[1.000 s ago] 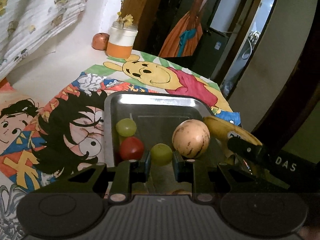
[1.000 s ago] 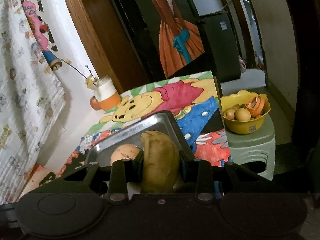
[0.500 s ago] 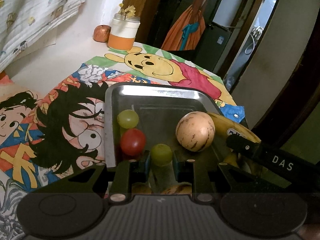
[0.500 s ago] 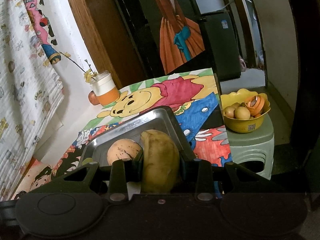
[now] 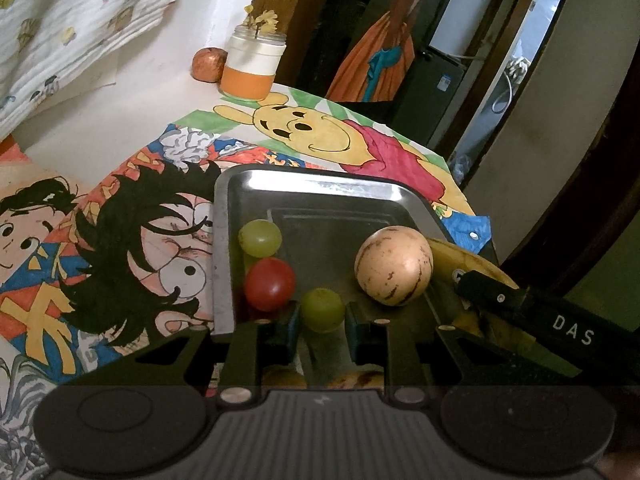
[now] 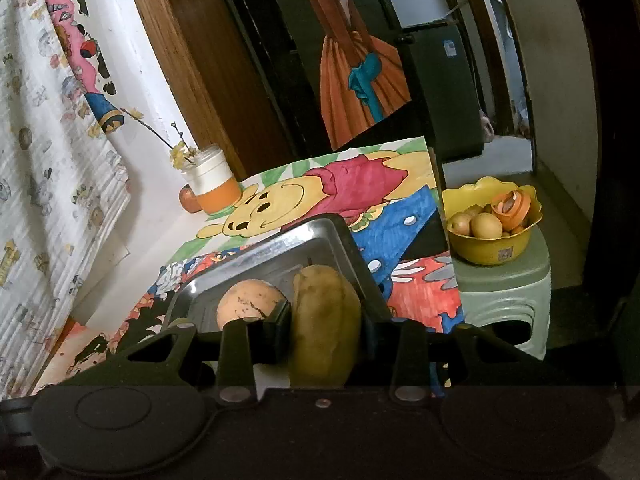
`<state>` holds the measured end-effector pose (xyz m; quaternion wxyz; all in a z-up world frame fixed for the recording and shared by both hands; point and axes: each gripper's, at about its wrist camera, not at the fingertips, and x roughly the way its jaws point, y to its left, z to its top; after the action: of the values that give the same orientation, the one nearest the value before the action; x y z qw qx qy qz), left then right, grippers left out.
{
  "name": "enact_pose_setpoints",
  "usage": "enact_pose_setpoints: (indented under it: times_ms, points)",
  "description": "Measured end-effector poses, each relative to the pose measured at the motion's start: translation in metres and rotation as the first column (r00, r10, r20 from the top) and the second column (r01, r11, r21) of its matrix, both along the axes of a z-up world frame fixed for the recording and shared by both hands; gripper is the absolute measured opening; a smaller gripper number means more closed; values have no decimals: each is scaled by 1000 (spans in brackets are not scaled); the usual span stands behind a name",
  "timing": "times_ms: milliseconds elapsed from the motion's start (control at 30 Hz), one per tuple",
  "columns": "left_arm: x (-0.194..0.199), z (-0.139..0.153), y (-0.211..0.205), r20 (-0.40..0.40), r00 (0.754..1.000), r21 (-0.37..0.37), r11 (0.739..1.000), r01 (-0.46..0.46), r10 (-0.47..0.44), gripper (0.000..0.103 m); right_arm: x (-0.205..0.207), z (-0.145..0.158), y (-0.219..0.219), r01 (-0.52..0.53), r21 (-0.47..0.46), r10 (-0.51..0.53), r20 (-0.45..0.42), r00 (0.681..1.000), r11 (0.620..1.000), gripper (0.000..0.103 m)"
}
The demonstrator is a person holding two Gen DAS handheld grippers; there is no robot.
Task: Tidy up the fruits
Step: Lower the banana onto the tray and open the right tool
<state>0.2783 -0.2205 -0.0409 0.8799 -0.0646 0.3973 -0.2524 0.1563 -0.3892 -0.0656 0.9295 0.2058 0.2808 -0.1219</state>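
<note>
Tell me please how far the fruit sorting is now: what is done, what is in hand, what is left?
Done: a green grape, a red tomato and a speckled round fruit lie in the metal tray.
In hand: the left gripper pinches a second grape; the right gripper is opening around the yellow fruit.
Left: the fruits in the yellow bowl, probably.
</note>
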Motion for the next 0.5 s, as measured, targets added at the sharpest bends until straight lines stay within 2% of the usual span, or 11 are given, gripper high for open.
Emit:
enact_pose_setpoints:
  times_ms: [200, 333, 500]
  points:
    - [-2, 1, 3, -10, 1000, -4, 1000, -8, 8, 26, -9, 4, -3, -4, 26, 4, 11, 1000, 1000, 49]
    - [-8, 7, 9, 1, 1000, -28, 999, -22, 22, 36, -20, 11, -5, -2, 28, 2, 24, 1000, 1000, 60]
    - [-20, 16, 23, 18, 998, -59, 996, -66, 67, 52, -33, 21, -5, -21, 28, 20, 48, 999, 999, 66]
